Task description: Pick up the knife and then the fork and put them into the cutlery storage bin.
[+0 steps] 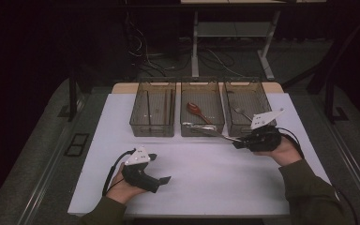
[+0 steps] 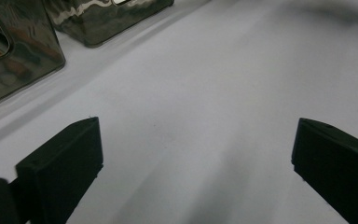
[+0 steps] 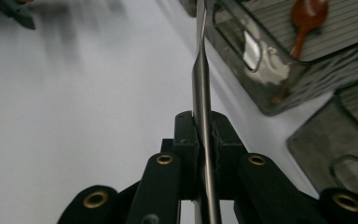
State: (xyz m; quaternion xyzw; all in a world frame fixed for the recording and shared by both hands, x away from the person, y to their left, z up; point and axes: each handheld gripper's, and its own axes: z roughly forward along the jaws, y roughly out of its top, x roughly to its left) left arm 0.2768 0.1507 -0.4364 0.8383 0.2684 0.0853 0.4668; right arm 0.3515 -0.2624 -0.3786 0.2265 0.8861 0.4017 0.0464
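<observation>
Metal utensil (image 3: 201,93) clamped in right tool (image 3: 204,140), pointing toward middle bin (image 1: 202,126).

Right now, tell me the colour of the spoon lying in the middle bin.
Reddish-brown spoon, clearest in the right gripper view.

My white worktop (image 1: 206,173) carries three clear bins (image 1: 200,108) standing side by side along its far edge.

Olive sleeves, blk claws (image 1: 161,179), grey plates
</observation>
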